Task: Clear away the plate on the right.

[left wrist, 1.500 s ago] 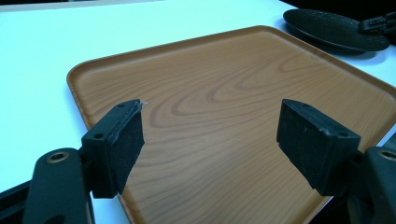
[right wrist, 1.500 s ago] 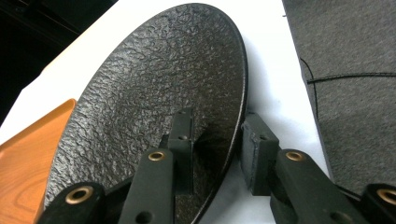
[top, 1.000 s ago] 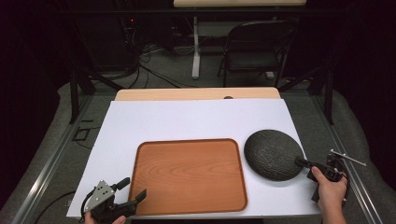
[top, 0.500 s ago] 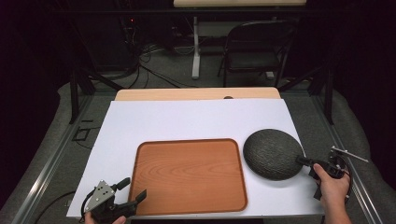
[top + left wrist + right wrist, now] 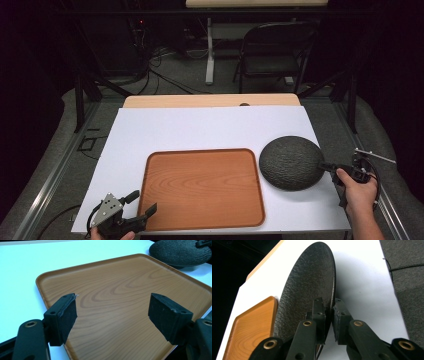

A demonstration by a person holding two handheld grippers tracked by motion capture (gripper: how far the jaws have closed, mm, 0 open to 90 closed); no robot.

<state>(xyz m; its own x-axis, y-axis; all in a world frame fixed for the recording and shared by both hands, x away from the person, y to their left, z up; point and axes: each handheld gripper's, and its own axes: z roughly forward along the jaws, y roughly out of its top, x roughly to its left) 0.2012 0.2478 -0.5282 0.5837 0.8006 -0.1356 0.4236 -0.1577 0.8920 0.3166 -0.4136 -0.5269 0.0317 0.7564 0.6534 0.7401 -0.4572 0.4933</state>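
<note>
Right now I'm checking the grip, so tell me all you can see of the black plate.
The plate is round, black, with a rough pebbled surface, possibly stoneware. It sits right of the tray on the white table, apart from it. The right gripper has just been closing and pinches its near rim, one jaw on each face. A shadow shows beneath its lifted edge.

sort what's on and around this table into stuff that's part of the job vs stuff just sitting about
In the job: black plate, pinched at its rim by the right tongs; wooden tray; left tongs, open.

Lying about: folding chair; floor cables.

white table (image 5: pixel 200 130), folding chair (image 5: pixel 272 55) — floor cables (image 5: pixel 165 75)
</note>
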